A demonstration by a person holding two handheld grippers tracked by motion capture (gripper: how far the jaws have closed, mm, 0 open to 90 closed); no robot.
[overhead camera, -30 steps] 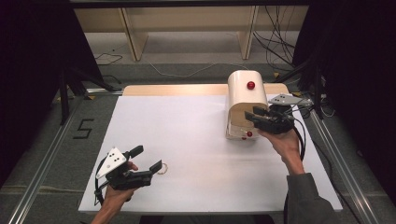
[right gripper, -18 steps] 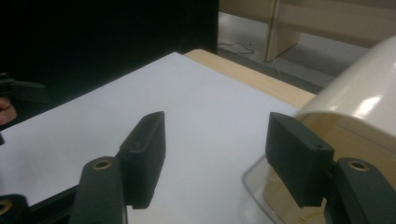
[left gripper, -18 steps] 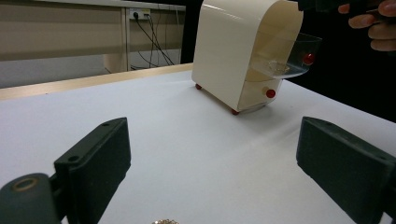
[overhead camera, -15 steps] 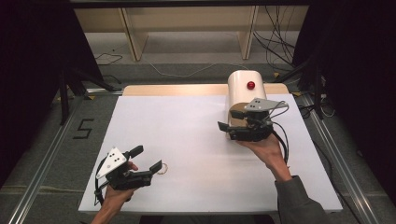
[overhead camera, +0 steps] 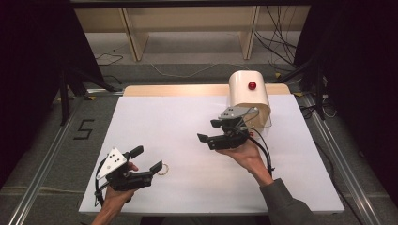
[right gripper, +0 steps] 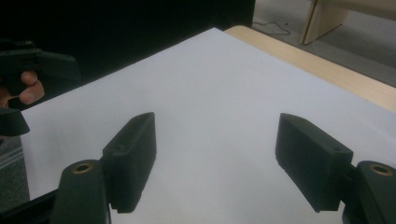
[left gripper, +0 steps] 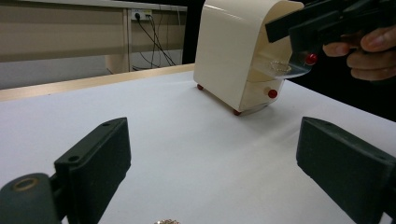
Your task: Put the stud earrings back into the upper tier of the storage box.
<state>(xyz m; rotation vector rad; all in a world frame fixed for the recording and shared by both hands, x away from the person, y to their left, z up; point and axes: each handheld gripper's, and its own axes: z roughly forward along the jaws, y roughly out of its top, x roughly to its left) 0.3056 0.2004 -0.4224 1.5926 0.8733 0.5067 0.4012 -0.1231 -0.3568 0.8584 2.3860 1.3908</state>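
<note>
A cream box (overhead camera: 248, 96) with red knobs stands at the counter's (overhead camera: 187, 122) far right; its clear drawer (left gripper: 280, 70) (pulled out) holds a small ring. The right gripper (overhead camera: 212, 131) hovers just beside it, fingers spread. The left gripper (overhead camera: 146, 159), fingers spread, hovers near a small ring (overhead camera: 163, 170) on the counter.

Grey floor (overhead camera: 197, 61) with loose cables (overhead camera: 281, 28), pale wooden shelving (overhead camera: 187, 18) beyond, black curtains (overhead camera: 28, 56) on both sides
</note>
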